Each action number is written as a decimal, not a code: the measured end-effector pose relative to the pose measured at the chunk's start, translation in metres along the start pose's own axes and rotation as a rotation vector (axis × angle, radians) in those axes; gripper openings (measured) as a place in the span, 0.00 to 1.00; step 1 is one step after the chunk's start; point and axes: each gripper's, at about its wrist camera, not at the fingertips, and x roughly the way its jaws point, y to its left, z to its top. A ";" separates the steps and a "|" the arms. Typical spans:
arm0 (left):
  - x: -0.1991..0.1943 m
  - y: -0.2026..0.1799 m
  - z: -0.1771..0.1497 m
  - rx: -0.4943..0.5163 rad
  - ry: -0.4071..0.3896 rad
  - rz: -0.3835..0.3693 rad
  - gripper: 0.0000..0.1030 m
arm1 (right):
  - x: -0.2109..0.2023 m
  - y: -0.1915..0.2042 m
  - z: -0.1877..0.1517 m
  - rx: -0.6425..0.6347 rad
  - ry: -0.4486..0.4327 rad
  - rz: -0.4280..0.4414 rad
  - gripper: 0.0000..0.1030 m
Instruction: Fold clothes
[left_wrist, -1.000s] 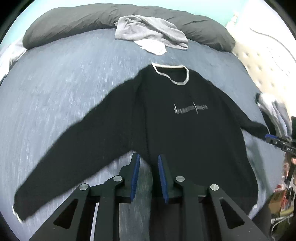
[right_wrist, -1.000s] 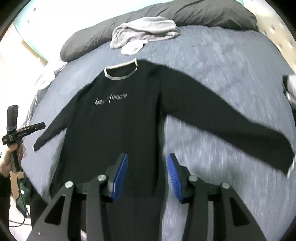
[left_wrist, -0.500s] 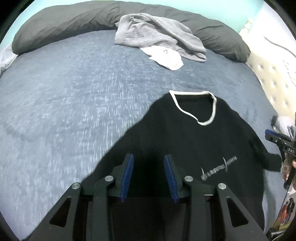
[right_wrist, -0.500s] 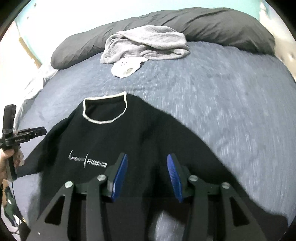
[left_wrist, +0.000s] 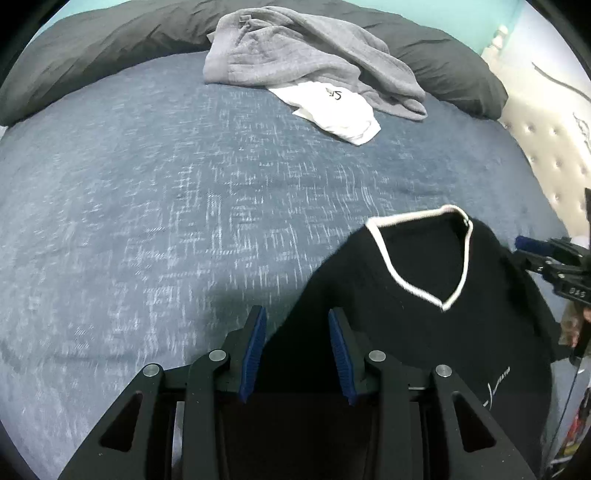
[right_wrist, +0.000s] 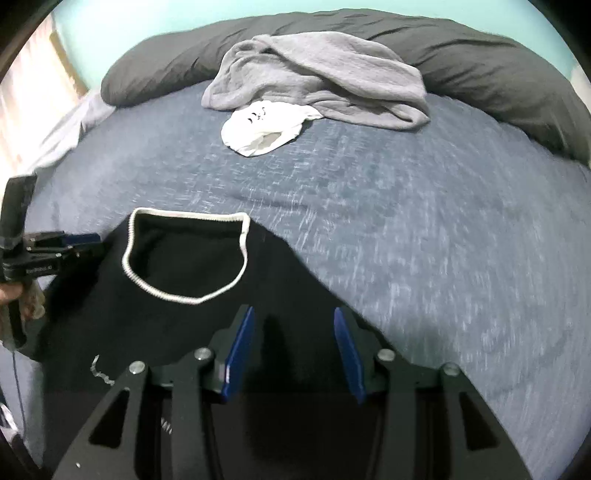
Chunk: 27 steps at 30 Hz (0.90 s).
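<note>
A: Where's the black sweater (left_wrist: 424, 317)?

B: Flat on the blue bed (left_wrist: 184, 192), white-trimmed collar (right_wrist: 184, 258) toward the dark pillow (right_wrist: 480, 59); a grey garment (left_wrist: 306, 55) and a white one (left_wrist: 332, 107) lie just before that pillow.

A: And the fingers?

B: Left gripper (left_wrist: 297, 325) and right gripper (right_wrist: 293, 323) both spread over the sweater's shoulders, seemingly pinching nothing, though it's blurred.

Right tool (right_wrist: 293, 343) jaws apart over black sweater (right_wrist: 155, 295) shoulder, nothing pinched. Left tool (right_wrist: 74, 243) at sweater's other shoulder. Grey garment (right_wrist: 317, 74), white garment (right_wrist: 262, 125) near bed (right_wrist: 443, 221) head edge.
</note>
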 end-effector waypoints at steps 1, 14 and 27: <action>0.003 0.001 0.002 0.005 -0.002 -0.005 0.37 | 0.006 0.002 0.005 -0.014 0.004 -0.001 0.45; 0.023 -0.014 0.004 0.121 0.007 -0.046 0.14 | 0.046 0.019 0.014 -0.169 0.029 0.008 0.16; -0.007 -0.027 0.016 0.163 -0.074 0.087 0.03 | 0.011 0.020 0.016 -0.161 -0.097 -0.028 0.04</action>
